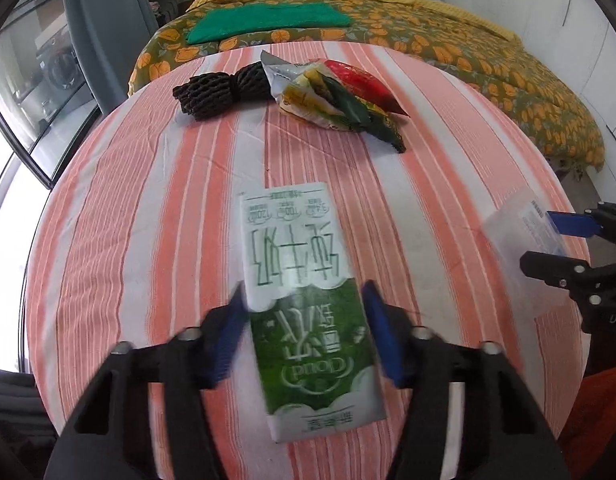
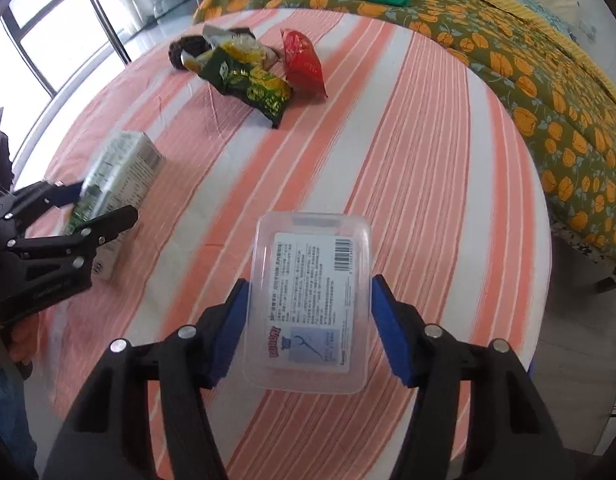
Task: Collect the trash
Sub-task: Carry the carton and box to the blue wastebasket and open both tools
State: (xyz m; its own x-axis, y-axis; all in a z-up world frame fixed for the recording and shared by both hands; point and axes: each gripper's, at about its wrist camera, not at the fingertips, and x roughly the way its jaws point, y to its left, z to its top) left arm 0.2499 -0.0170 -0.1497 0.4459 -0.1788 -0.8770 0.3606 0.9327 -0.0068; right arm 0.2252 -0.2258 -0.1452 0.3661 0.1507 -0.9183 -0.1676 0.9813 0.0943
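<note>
Two grippers work over the striped tablecloth [image 1: 147,220], each closed on one piece of trash. On the cloth's near side, the left gripper [image 1: 303,332] clamps its blue pads against the sides of the green-and-white milk carton [image 1: 308,308]. Toward the cloth's right edge, the right gripper [image 2: 308,328] squeezes the clear plastic box [image 2: 308,300], label facing up. At the cloth's far side lie the snack wrappers [image 1: 340,100], touching one another, with the black foam net [image 1: 223,88] just beside them.
</note>
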